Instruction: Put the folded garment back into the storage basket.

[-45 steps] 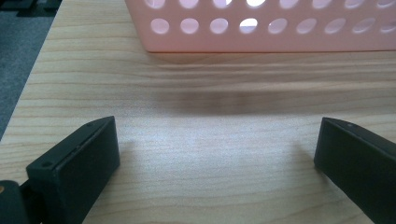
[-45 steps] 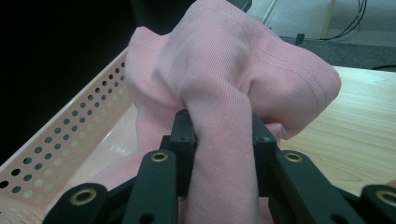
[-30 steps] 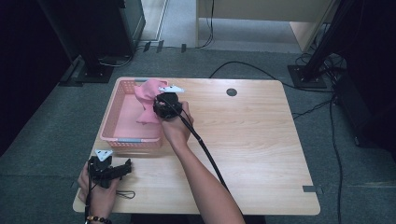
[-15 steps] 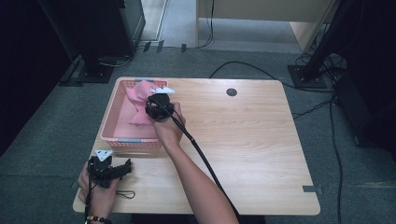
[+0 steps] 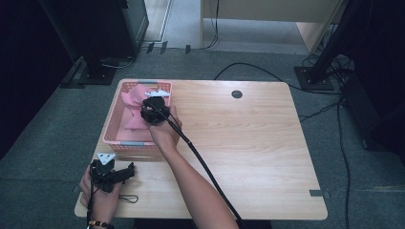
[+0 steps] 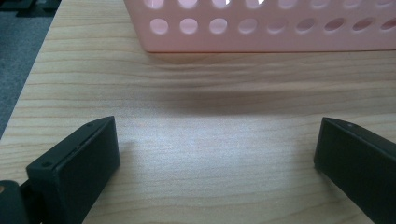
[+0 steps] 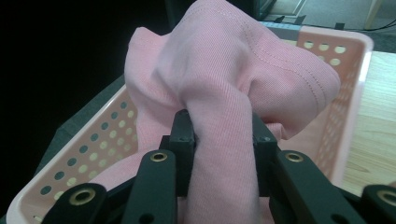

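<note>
The right gripper, pinching the pink cloth, had carried it further over the pink basket at the table's far-left corner (likely to drop it); the left gripper stayed spread, idle near the front-left edge.

left gripper jaws spread wide over table, facing pink basket.

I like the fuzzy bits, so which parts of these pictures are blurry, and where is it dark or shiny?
Left gripper view: the pink basket at the top is soft, a grey shadow lies under it, and a pale sheen sits on the table. Right gripper view: the pink cloth is sharp, the left background black. High view: the corners are dark.
</note>
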The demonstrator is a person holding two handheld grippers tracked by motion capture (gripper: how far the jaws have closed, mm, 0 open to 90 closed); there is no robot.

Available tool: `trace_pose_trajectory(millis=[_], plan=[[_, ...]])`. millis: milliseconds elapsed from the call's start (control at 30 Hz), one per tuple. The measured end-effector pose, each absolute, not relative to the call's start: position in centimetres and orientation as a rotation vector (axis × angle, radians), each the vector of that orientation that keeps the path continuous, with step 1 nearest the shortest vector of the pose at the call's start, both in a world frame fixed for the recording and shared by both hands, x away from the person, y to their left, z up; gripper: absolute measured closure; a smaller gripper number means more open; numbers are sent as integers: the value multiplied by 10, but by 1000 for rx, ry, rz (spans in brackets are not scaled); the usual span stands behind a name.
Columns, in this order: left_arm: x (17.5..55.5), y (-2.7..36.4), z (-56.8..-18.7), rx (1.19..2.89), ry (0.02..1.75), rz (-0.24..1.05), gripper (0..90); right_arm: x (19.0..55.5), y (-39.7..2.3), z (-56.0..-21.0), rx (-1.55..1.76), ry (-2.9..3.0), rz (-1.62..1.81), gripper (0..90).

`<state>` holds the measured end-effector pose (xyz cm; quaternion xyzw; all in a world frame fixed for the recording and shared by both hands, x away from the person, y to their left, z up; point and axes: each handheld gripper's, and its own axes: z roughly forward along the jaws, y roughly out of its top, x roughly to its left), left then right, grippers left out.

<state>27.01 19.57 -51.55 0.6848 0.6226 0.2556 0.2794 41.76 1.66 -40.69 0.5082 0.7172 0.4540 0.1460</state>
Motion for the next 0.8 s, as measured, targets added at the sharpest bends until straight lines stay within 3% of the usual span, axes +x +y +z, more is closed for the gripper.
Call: trace_pose_trajectory(millis=[800], plan=[[270, 196, -515, 1843, 1668, 682, 0, 430, 41, -434, 1486, 2122, 1313, 700]])
